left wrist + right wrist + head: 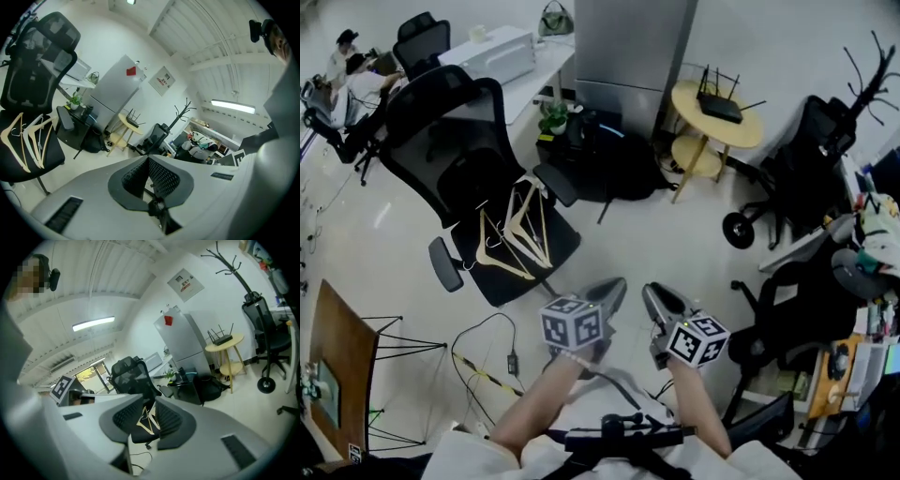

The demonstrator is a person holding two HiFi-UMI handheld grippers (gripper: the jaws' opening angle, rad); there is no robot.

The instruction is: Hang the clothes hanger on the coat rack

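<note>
We find the clothes hangers [514, 234] lying on the office chair seat [564, 239], ahead and left of both tongs, well apart. We note the left tongs [611, 286] closed at the tips and empty, the right tongs [654, 295] partly open and empty. The coat rack [870, 80] stands far right.

Chair seat [508, 281]: the black office chair's cushion, taken here as the landmark. Pale wooden hangers [514, 234] lie flat on it, overlapping (probably three, the overlap makes the count unsure).
Floor [384, 234]: pale and glossy, and the chair stands on it. A black cable [492, 347] lies in loops just in front of the chair. A black bag [623, 173] sits to the chair's right.
Round table [686, 101]: yellow, further right of the chair, beyond the bag. A black router [719, 106] with raised antennas rests on top.
White desk [546, 58]: behind the chair. It carries a white box [492, 54] and a handbag [555, 21].
</note>
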